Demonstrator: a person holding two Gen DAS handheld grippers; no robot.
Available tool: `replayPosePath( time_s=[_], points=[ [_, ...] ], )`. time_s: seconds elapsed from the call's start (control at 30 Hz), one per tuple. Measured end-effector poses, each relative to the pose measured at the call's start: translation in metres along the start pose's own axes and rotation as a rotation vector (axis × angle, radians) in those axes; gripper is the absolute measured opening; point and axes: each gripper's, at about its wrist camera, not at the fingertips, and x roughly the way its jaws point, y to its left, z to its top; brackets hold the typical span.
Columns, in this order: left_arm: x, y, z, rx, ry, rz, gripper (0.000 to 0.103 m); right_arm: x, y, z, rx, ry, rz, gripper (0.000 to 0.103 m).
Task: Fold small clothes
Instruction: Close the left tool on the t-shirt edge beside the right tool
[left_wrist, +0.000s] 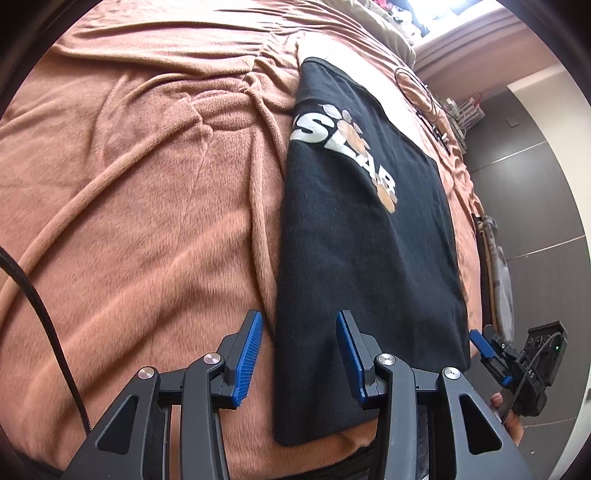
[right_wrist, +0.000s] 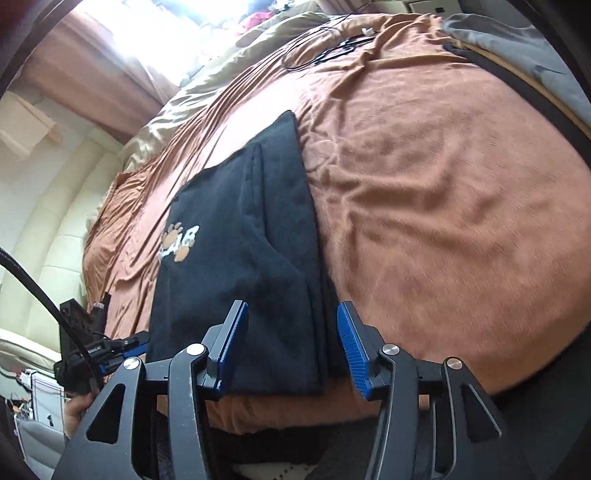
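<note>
We see the black shirt folded so its printed lettering is partly covered. The window glare washes out detail. Small items at the bed's far edge are too small to identify, and both gripper bodies leave the frame below.

Spread across the bed: a fuzzy rust-brown blanket. On it, a black printed T-shirt folded into a long strip, running lengthwise away from the near edge. Poised over the strip's near end, the left gripper at 1 corner and the right gripper at the other, jaws parted, nothing between the pads. Farther back on the blanket, beyond the strip, a thin black looped cable. Behind that, an olive satin quilt.
</note>
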Motion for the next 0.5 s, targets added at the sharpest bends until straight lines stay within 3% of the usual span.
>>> replayPosePath(
  time_s=[0.5],
  points=[
    [0.022,-0.003,0.073,-0.025,-0.029,-0.02,0.044,0.097,-0.018,0.074,-0.002,0.128,0.1,0.048]
  ],
)
